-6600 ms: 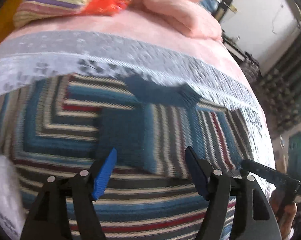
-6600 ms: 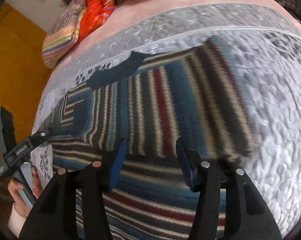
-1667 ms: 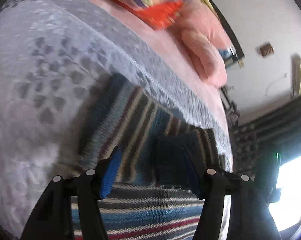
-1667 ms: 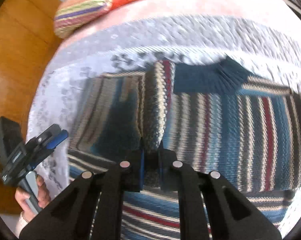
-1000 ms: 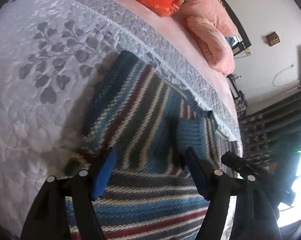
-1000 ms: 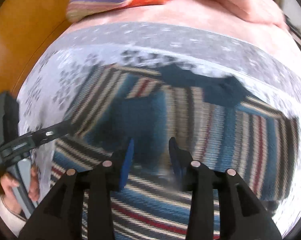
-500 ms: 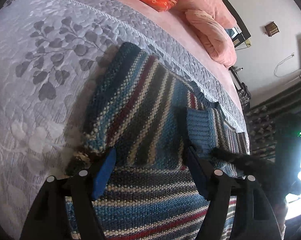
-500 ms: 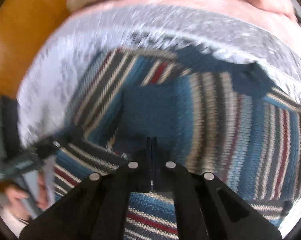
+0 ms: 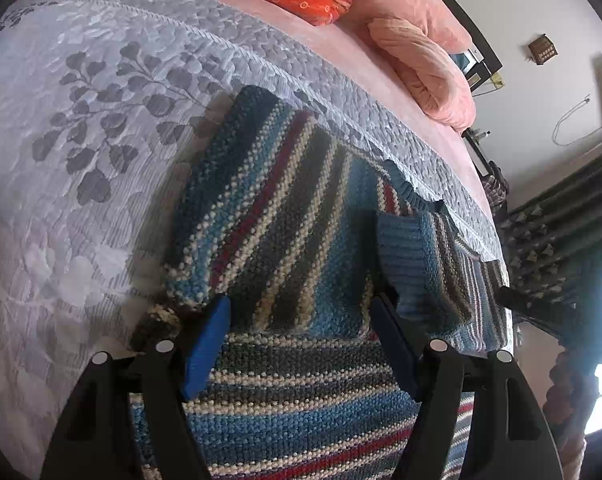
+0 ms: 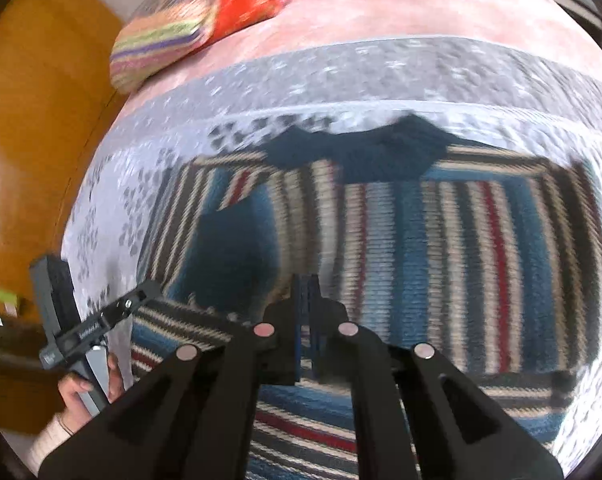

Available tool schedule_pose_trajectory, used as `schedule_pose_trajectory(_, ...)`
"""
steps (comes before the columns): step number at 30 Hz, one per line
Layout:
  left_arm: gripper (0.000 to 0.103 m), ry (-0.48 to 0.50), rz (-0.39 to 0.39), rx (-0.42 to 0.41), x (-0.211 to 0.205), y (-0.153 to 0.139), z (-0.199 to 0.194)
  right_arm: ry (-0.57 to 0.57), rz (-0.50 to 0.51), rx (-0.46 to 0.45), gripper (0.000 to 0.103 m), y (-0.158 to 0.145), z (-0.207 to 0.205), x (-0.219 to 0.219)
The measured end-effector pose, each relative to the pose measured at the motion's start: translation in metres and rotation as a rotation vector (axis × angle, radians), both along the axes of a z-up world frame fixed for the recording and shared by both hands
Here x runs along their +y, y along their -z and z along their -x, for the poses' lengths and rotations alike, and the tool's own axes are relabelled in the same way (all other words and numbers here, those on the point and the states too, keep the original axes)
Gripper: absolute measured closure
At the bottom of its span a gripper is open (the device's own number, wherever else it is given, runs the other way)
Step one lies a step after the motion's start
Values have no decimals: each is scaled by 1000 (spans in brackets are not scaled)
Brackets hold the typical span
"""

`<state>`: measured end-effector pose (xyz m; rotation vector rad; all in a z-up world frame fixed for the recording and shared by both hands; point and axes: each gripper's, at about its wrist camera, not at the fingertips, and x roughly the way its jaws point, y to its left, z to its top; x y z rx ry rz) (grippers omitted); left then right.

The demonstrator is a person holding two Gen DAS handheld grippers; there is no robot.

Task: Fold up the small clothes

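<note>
1. Lying flat on the grey leaf-patterned quilted bedspread [image 9: 81,128], the striped blue, cream and red knitted sweater [image 9: 285,216] takes up the middle of the bed, its dark blue collar [image 10: 365,152] towards twelve o'clock in the right wrist view.
2. One sleeve [image 9: 261,200] is already folded in over the body, its ribbed blue cuff [image 9: 405,256] resting on the chest; that side fold looks done.
3. The left gripper [image 9: 301,340] hovers low over the sleeve fold with its blue-padded jaws wide apart, holding nothing.
4. The right gripper [image 10: 305,320] has its jaws drawn together over the knit at the folded-in patch; the view is blurred, so I cannot tell whether wool is pinched between them.
5. At eight o'clock in the right wrist view, a hand [image 10: 85,388] grips the other tool's handle.
6. The side at three o'clock in that view shows no sleeve spread out beyond the body, though blur hides detail.
7. My judgement: the task is partway along, with the bottom-to-collar fold and final tidying not yet done.
8. Striped and orange pillows [image 10: 205,12] and pink bedding [image 9: 421,60] sit well apart at twelve o'clock.
</note>
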<state>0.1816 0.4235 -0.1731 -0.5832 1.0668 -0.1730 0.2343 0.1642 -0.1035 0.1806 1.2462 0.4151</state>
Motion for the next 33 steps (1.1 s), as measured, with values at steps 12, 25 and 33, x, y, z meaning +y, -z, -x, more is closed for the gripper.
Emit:
schedule_pose_trajectory(12, 29, -7, 139, 23, 23, 6, -3, -274, 414, -64, 30, 59, 14, 146)
schedule_pose_trajectory(25, 28, 2, 99, 19, 15, 6, -5, -8, -22, 28, 93, 10, -12, 38)
schedule_pose_trajectory(33, 28, 26, 47, 18, 7, 5, -8, 179, -72, -20, 93, -8, -3, -59)
